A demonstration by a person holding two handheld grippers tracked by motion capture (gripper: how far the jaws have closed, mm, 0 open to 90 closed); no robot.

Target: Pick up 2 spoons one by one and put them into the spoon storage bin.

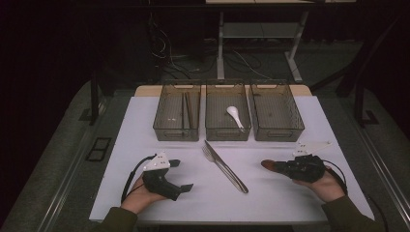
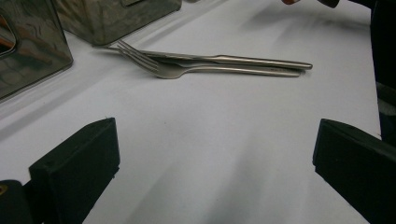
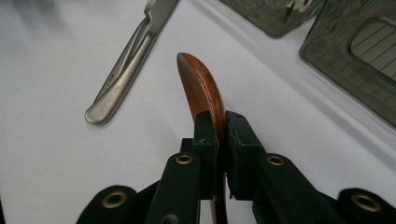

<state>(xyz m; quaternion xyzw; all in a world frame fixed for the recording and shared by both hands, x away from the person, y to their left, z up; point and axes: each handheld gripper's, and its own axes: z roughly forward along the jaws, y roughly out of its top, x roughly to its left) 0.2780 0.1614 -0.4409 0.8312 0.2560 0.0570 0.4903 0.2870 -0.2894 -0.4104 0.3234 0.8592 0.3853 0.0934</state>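
My right gripper (image 3: 217, 126) is shut on a brown wooden spoon (image 3: 201, 88), which sticks out past the jaws, edge-on, above the white table. In the high view that gripper (image 1: 280, 166) sits at the right with the spoon's brown tip (image 1: 267, 164) pointing left. A metal fork and knife (image 1: 225, 166) lie together slantwise in the middle of the table, and they lie ahead of the jaws in the left gripper view (image 2: 210, 65). My left gripper (image 1: 179, 175) rests at the left, its jaws wide apart with nothing between them. A white ceramic spoon (image 1: 235, 116) lies in the middle bin.
Three clear brown bins stand in a row at the back: the left bin (image 1: 164, 126) holds chopsticks (image 1: 188, 110), the middle bin (image 1: 227, 132) the white spoon, the right bin (image 1: 278, 133) looks empty. The white table (image 1: 270, 193) has free room in front.
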